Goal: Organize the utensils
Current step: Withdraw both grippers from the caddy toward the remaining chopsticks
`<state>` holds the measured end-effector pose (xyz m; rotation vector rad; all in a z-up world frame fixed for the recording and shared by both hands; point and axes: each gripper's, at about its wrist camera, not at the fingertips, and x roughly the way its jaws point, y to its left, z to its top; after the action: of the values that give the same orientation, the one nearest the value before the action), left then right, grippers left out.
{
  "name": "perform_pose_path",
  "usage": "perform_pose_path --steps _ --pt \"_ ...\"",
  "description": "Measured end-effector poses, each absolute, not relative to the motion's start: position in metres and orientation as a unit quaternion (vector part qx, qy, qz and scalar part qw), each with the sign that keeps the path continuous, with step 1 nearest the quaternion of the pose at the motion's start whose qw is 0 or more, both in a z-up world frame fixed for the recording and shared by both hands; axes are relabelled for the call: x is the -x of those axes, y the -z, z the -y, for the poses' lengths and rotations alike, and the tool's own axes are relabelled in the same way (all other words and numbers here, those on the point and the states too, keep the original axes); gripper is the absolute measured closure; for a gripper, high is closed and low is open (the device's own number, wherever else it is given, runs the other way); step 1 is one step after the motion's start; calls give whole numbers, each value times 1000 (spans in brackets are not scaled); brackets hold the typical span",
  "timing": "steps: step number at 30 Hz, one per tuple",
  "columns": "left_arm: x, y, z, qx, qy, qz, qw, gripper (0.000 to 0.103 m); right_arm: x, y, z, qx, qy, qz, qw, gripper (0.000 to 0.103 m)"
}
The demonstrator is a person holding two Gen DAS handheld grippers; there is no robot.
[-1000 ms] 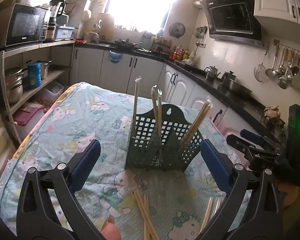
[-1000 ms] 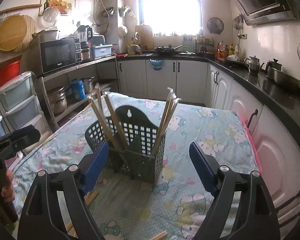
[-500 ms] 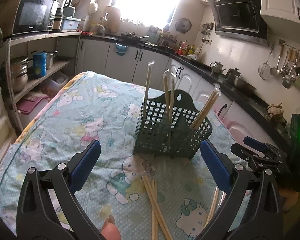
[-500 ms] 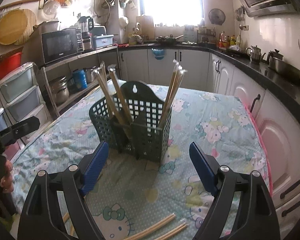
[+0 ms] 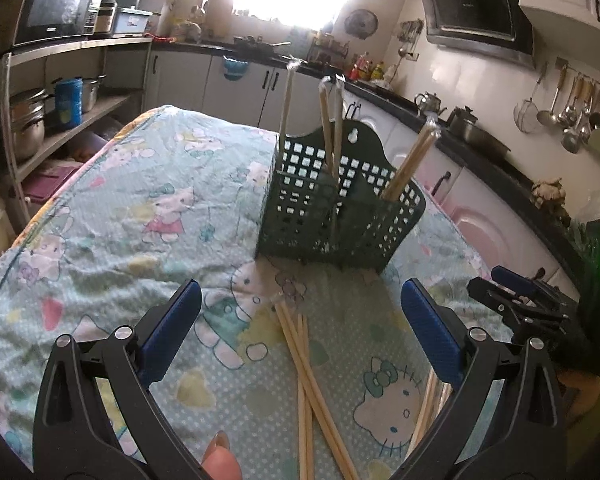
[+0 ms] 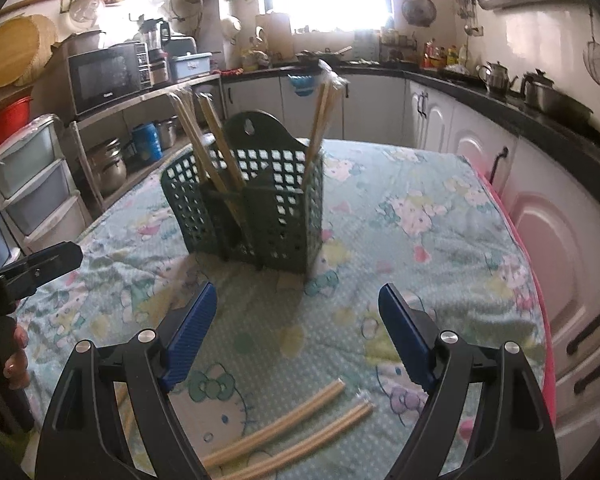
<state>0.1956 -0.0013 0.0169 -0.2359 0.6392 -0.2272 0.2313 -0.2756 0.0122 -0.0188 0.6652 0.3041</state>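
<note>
A dark green lattice utensil holder [image 5: 340, 216] stands upright on the table with several wrapped chopstick pairs upright in it; it also shows in the right wrist view [image 6: 252, 208]. Loose chopsticks [image 5: 312, 376] lie on the cloth in front of the holder, between the fingers of my left gripper [image 5: 300, 332], which is open and empty above them. In the right wrist view two wrapped chopstick pairs [image 6: 288, 424] lie on the cloth below my right gripper [image 6: 298, 336], which is open and empty. The right gripper also shows at the right of the left wrist view [image 5: 520, 300].
The table is covered by a light green cartoon-print cloth [image 5: 148, 208]. Kitchen counters and white cabinets [image 6: 480, 136] run along the back and right. Shelves with pots and a microwave [image 6: 104, 76] stand at the left. More chopsticks [image 5: 428, 408] lie at the lower right of the left wrist view.
Both grippers have tilted down and drawn back toward the near side of the table. Loose chopsticks on the cloth have come further into view in both cameras. Both stay open.
</note>
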Motion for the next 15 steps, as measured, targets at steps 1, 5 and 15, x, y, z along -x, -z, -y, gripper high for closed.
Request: perform_pose_path --steps 1,5,15 --pt "-196 -15 3 115 116 -315 935 12 -230 -11 278 9 -147 -327 933 23" --pt "-196 -7 8 113 124 -329 929 12 -224 -5 288 6 -135 -332 933 23" --pt "-200 24 13 111 119 -379 911 12 -217 17 313 -8 -117 -358 926 23"
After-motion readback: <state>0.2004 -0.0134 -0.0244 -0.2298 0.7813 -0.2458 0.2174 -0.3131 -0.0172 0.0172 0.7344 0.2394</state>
